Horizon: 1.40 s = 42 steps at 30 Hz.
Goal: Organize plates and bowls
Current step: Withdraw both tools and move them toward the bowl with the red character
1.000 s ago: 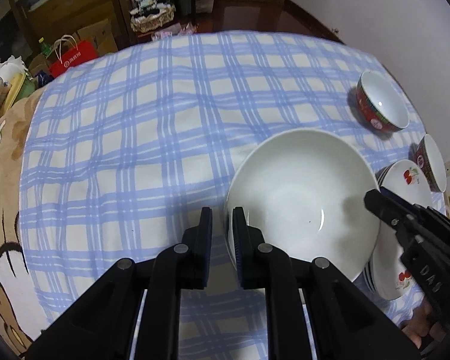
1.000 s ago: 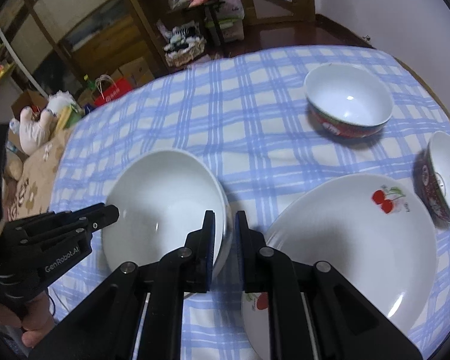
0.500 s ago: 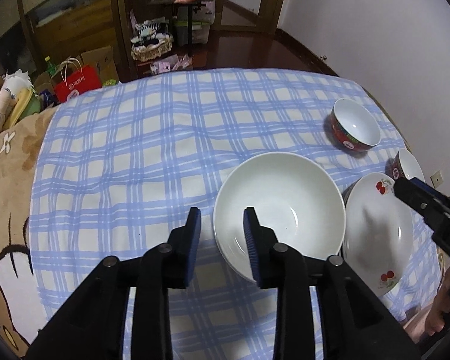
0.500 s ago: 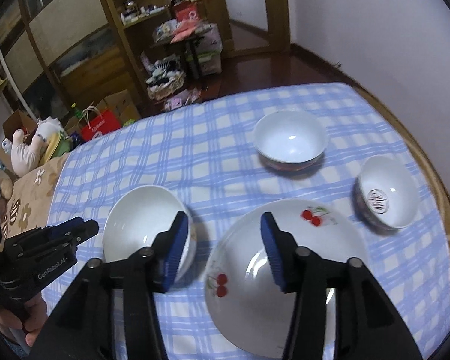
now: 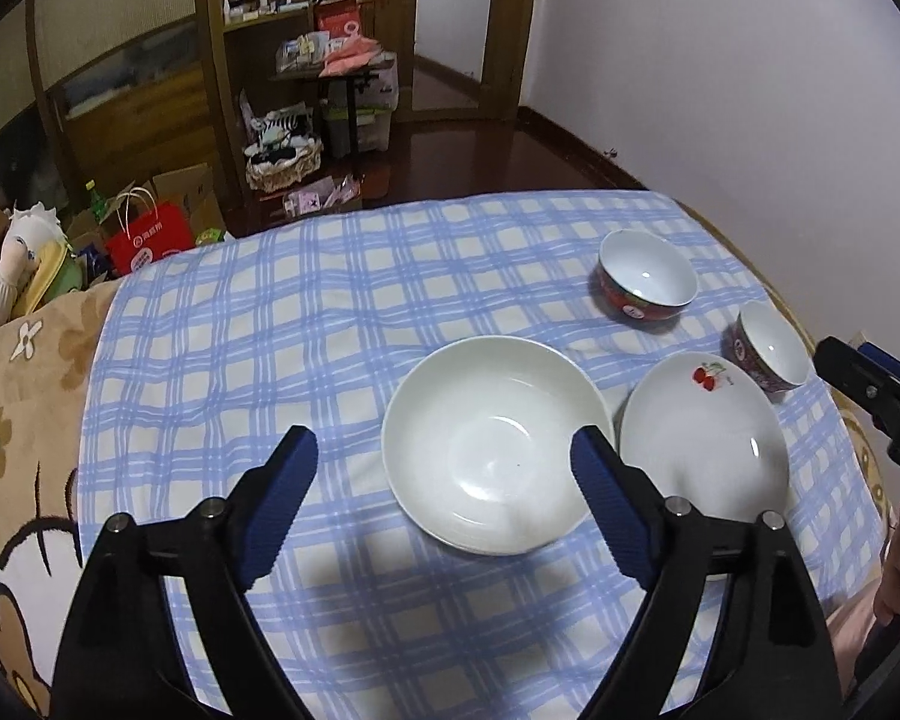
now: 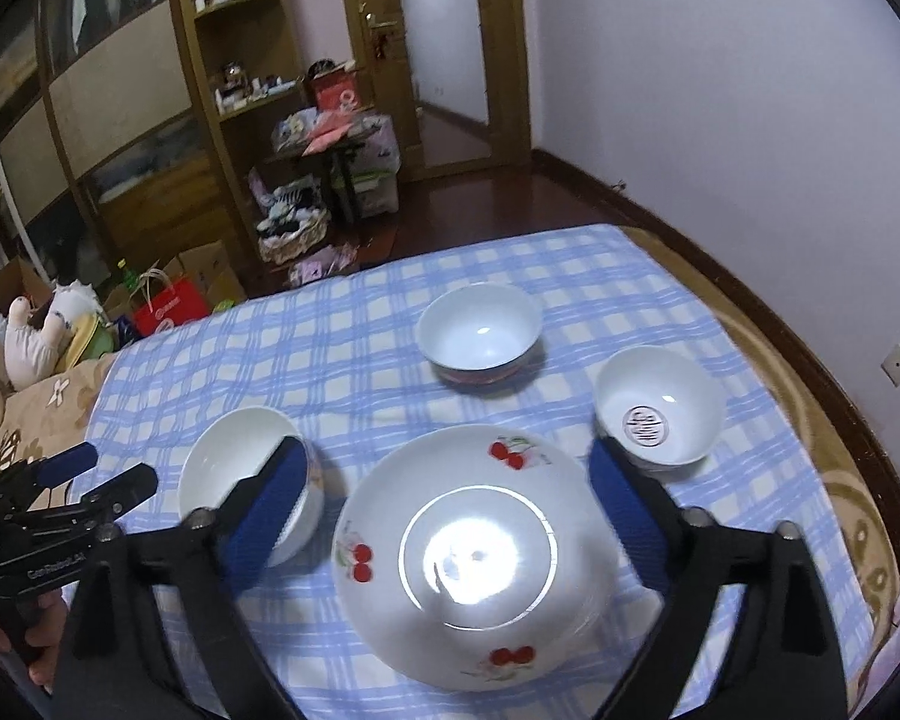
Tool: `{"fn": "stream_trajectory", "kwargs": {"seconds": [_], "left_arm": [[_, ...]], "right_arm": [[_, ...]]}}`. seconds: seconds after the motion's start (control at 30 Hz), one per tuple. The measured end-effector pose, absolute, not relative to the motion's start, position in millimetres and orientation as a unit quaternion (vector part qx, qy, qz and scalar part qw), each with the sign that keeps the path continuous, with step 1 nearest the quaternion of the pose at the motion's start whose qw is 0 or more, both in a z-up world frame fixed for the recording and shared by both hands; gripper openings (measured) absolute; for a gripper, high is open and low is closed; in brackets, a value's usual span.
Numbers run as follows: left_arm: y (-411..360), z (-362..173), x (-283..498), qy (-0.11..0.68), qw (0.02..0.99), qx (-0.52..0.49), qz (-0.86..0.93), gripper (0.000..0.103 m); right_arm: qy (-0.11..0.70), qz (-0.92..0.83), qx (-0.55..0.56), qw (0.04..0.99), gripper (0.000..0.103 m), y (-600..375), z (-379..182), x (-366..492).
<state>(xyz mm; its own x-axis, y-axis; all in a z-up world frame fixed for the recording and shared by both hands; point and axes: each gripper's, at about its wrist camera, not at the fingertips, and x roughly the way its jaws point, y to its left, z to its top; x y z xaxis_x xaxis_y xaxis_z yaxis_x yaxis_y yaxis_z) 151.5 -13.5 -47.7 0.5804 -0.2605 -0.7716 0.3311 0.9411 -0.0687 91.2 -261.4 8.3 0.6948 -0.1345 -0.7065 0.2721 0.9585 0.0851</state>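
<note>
Both claws, left claw [image 5: 444,462] and right claw [image 6: 444,480], have just been opening; nothing gripped. White bowl [image 5: 495,444] and cherry plate [image 6: 468,546] rest near bench's [image 5: 240,324] near edge. Next: gather the small bowls [image 6: 479,330] at far right.

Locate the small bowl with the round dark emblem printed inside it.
In the right wrist view the small emblem bowl stands on the checked cloth at the right, just beyond the cherry plate and right of the red-banded bowl.

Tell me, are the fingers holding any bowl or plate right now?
No, nothing is held. The left gripper and right gripper have both just opened wide, above the white bowl and cherry plate, touching neither.
</note>
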Motion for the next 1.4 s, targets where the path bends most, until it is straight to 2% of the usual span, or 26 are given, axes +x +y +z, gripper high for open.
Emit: {"fn": "stream_trajectory", "kwargs": {"seconds": [0.47,0.87,1.07,1.4], "left_arm": [[-15,-29,125,0.386,0.908,0.042,-0.157,0.087],[-32,-31,120,0.374,0.910,0.064,-0.164,0.087],[-43,-27,124,0.371,0.910,0.058,-0.178,0.087],[-84,10,148,0.357,0.911,0.061,-0.196,0.087]], "right_arm": [[0.340,-0.123,0.089,0.928,0.103,-288,27,54],[0.314,-0.146,0.076,0.935,0.103,-299,10,40],[0.311,-0.150,0.068,0.936,0.103,-303,10,41],[0.324,-0.131,0.080,0.934,0.103,-326,24,71]]}}
